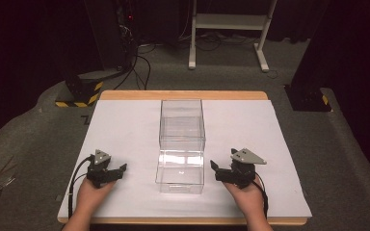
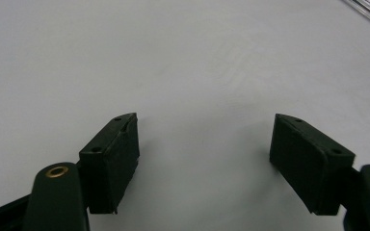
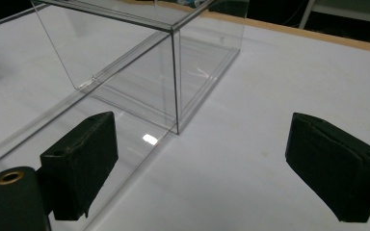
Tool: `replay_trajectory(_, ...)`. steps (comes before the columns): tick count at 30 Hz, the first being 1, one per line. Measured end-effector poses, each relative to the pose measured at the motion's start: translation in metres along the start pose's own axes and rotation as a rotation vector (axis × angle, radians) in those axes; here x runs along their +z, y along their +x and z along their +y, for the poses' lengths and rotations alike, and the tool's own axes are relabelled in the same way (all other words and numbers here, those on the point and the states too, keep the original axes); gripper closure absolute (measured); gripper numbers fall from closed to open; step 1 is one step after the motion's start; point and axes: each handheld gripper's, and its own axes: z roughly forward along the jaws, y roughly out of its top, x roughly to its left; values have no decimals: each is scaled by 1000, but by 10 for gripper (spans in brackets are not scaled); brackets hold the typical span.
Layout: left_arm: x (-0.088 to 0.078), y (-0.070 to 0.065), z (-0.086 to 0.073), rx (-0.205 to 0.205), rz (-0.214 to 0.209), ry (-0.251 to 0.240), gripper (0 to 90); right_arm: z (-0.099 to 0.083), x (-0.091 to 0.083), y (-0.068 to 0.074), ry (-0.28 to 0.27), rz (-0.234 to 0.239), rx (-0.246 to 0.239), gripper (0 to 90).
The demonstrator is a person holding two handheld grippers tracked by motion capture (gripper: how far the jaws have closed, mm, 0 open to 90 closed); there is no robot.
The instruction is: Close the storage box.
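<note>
My left tongs [image 1: 118,172] rest on the white sheet [image 1: 125,130] that covers the bench [image 1: 183,95], jaws wide apart with nothing between them. In the left gripper view only bare sheet lies ahead, with a clear edge at the top right corner. My right tongs [image 1: 215,171] sit on the other side, jaws also spread and empty.

Between the two tongs stand two clear boxes, end to end down the middle of the sheet: the near box [image 1: 180,172] lower, the far box [image 1: 182,124] taller, touching or nearly so. In the right gripper view the near box's wall lies just beside my left-hand jaw, and the far box [image 3: 173,62] rises ahead and to the left. I cannot tell whether the jaw touches the wall.

Beyond the bench: a white frame [image 1: 231,29] on the floor, cables, and two dark stands, one each side.
</note>
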Motion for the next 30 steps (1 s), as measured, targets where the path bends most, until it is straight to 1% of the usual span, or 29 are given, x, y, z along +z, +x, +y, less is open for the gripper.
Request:
replay_trajectory(9, 0, 0, 0, -2, -2, 0, 257, 7, -10, 9, -46, 21, -7, 112)
replay_trajectory(15, 0, 0, 0, -2, -2, -1, 257, 11, -14, 17, -69, 39, -25, 113)
replay_trajectory(30, 0, -1, 0, -4, 2, -1, 258, 15, -18, 32, -100, 92, -29, 118)
